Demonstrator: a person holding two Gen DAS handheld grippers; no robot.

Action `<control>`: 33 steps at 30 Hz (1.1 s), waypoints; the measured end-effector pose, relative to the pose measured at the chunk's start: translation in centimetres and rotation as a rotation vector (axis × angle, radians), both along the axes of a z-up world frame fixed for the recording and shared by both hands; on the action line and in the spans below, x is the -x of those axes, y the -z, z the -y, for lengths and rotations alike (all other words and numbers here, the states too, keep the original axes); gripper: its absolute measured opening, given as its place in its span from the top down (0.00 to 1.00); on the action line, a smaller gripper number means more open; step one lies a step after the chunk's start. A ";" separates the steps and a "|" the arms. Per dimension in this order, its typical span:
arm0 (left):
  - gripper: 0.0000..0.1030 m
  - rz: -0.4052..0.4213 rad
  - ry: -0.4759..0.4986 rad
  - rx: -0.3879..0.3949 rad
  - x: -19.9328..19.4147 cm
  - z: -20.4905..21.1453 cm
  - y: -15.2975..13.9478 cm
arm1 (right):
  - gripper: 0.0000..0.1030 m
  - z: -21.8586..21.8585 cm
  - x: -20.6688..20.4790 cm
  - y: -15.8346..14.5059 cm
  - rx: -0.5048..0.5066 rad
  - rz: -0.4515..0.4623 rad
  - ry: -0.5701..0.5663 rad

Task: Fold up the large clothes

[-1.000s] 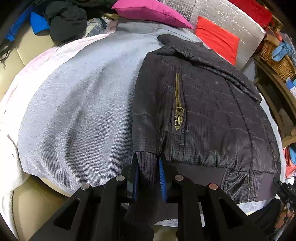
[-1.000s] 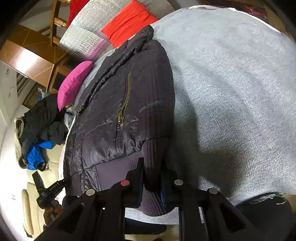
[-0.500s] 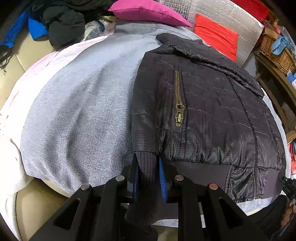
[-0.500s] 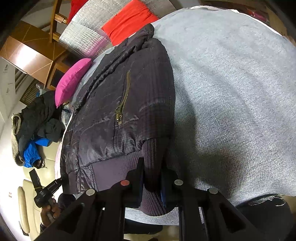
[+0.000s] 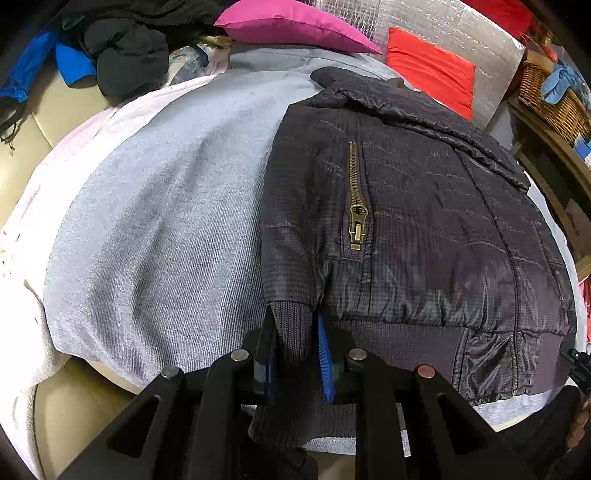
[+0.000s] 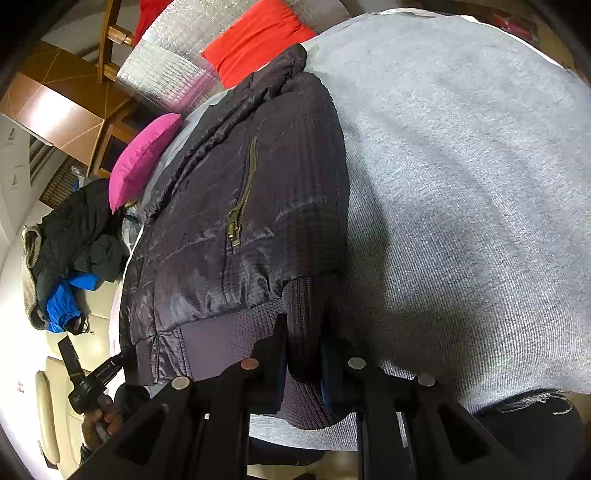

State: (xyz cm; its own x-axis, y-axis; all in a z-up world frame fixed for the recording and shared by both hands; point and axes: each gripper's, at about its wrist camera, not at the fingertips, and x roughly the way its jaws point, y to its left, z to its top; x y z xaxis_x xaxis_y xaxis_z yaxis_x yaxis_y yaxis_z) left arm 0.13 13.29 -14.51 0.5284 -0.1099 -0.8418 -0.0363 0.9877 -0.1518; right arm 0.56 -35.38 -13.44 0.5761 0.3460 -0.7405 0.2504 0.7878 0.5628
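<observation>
I see the dark jacket [image 5: 424,221] lying folded on the grey blanket [image 5: 155,221]. My left gripper [image 5: 295,332] pinches one ribbed cuff [image 5: 291,317] at the near hem. My right gripper [image 6: 303,332] pinches a ribbed cuff [image 6: 306,299] too.

Home living room, sofa [image 5: 35,122], cushions [image 5: 295,22]

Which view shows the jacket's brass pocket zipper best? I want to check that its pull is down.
The left wrist view: the zipper lies near centre, facing the camera, with its pull at the lower end. The right wrist view shows the same zipper slanted, smaller and partly dimmed by sheen on the dark jacket.
</observation>
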 end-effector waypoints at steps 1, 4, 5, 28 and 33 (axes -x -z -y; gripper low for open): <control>0.80 0.002 0.001 -0.003 0.0 0.0 0.0 | 0.84 0.0 0.0 0.0 0.000 0.000 0.000; 0.80 0.006 0.004 -0.015 0.2 0.1 0.0 | 0.84 0.0 0.0 0.0 0.001 -0.001 -0.001; 0.80 0.008 0.005 -0.018 0.2 0.2 0.0 | 0.84 0.0 0.0 0.0 0.000 0.000 0.000; 0.89 0.062 0.005 0.031 2.4 -0.6 -1.3 | 0.85 0.3 0.9 -0.3 -0.003 -0.031 -0.042; 0.87 0.032 0.004 0.035 1.7 -0.9 -0.9 | 0.86 1.0 1.3 -0.3 -0.037 -0.018 -0.037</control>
